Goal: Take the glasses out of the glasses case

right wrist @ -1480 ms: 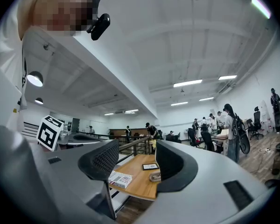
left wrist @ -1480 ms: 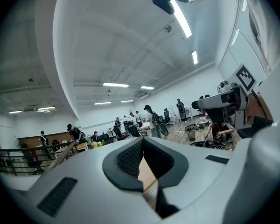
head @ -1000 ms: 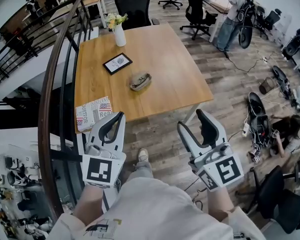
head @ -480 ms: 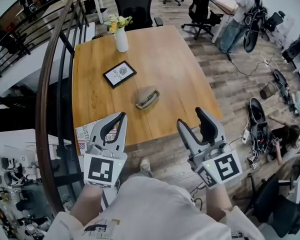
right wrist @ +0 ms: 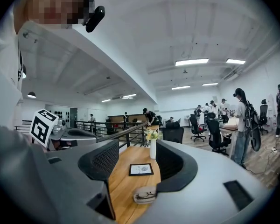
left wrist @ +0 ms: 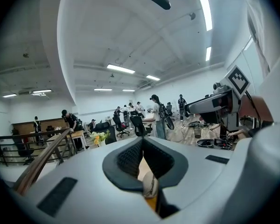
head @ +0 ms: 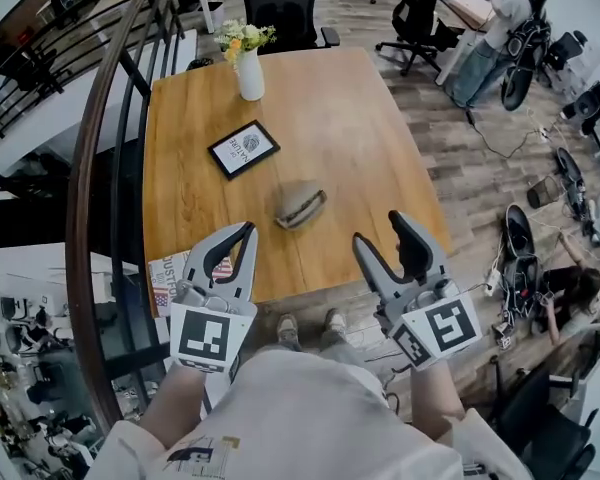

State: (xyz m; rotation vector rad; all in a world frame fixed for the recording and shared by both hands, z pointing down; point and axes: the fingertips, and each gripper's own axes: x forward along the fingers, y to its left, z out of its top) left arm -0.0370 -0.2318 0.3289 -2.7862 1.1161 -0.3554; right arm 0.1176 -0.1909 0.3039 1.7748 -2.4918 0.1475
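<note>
Moved closer to the counter (head: 370,128) during the last second. Its near edge is now level with the tips of the left gripper (head: 242,231) and the right gripper (head: 379,230) in the head view, where a moment ago was well ahead of them. Means approach nearly finished only; task itself not yet begun. By judgement, a reach forward and down is needed before any grasp.

Nearest, the left gripper, short of the glasses case (head: 300,205) and to its left. Fingers (left wrist: 126,158) closed, tips pressed together in the left gripper view, with only a loop-shaped gap behind them. Nothing gripped, nothing touched. Level with it, the right gripper, short of the case and to its right. Fingers (right wrist: 101,160) spread wide and empty, with only the distant counter seen between them. Both held in the air, well apart from the case.

Further on, the glasses case itself: pale, lying on the counter about midway across, untouched. In the right gripper view carries a dark outline like spectacle frames on its near side, so probably still holds the glasses; too blurred in the head view to confirm.

Beyond the case and slightly left, a small black picture frame (head: 243,149), lying flat. Farther behind the case, a white vase with flowers (head: 250,72) near the far edge.
</note>
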